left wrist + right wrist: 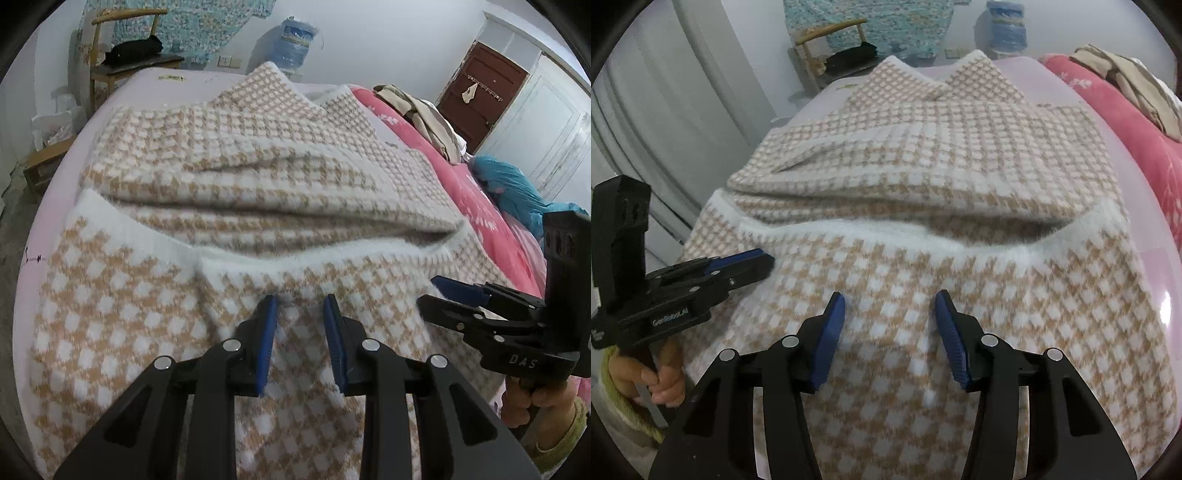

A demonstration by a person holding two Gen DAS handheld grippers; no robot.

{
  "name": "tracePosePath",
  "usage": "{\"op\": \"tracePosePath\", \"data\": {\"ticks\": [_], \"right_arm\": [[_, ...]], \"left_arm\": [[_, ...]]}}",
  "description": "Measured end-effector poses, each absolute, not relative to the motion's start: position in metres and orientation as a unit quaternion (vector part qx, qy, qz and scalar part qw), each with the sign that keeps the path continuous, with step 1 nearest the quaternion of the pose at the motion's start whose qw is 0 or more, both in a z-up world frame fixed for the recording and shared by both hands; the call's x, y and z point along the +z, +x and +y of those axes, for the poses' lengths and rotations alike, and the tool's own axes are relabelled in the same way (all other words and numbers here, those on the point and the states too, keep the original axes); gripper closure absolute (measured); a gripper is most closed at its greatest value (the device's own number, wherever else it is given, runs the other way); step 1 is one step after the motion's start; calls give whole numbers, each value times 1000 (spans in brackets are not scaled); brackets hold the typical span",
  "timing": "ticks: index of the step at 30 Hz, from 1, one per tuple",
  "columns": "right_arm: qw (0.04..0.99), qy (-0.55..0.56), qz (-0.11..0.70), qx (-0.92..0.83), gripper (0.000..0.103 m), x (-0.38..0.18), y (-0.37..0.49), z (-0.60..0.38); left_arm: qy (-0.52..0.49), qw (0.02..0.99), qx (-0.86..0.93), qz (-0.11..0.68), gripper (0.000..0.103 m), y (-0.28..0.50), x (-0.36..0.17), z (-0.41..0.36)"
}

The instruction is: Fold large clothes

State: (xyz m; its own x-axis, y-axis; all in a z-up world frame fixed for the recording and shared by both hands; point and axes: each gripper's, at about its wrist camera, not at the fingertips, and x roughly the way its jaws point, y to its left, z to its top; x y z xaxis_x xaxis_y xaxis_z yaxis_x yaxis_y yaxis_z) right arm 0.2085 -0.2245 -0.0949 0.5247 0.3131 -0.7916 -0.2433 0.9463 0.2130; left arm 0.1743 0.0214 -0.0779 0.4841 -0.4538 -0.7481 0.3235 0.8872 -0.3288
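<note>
A tan-and-white houndstooth sweater (258, 166) (942, 147) lies on the bed, collar at the far end. Folded layers bunch across its middle. A white ribbed band (295, 254) (923, 236) runs across it just beyond both grippers. My left gripper (301, 306) hovers over the near checked part with a narrow gap between its blue pads (269, 325); cloth shows through the gap and no pad presses on it. It also appears at the left of the right wrist view (764, 262). My right gripper (890, 306) stands wider apart over the same near part, nothing pinched, and shows at the right in the left wrist view (430, 291).
The pink sheet (55, 229) covers the bed. A red blanket (461, 177) with a heap of beige clothes (417, 110) and a teal bundle (517, 192) lies along the right. A wooden chair (122, 51) and a water jug (295, 40) stand behind the bed. A hand (661, 380) grips the left handle.
</note>
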Motion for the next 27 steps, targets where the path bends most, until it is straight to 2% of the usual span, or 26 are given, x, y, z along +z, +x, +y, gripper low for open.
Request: {"op": "tracePosePath", "data": {"ticks": [9, 15, 19, 20, 22, 23, 24, 27], "right_arm": [[878, 48, 453, 149, 56, -97, 222, -227], [895, 82, 422, 119, 59, -71, 205, -262], [908, 77, 410, 48, 74, -62, 198, -300], [905, 83, 417, 32, 80, -66, 201, -311], [900, 84, 428, 7, 85, -74, 207, -325], [897, 73, 435, -9, 97, -82, 212, -331], [894, 70, 442, -16, 100, -88, 216, -335], [897, 85, 434, -9, 101, -94, 219, -343]], "left_arm": [[-87, 862, -224, 446, 76, 181, -77, 23], [-85, 874, -229, 421, 76, 163, -57, 31], [-72, 879, -207, 424, 76, 158, -60, 40], [-77, 876, -198, 434, 76, 161, -65, 45], [-102, 870, -198, 440, 76, 166, -72, 54], [-108, 871, -200, 436, 76, 166, -73, 56], [-110, 872, -201, 433, 76, 167, -74, 58], [-130, 869, -206, 431, 76, 168, -76, 63]]}}
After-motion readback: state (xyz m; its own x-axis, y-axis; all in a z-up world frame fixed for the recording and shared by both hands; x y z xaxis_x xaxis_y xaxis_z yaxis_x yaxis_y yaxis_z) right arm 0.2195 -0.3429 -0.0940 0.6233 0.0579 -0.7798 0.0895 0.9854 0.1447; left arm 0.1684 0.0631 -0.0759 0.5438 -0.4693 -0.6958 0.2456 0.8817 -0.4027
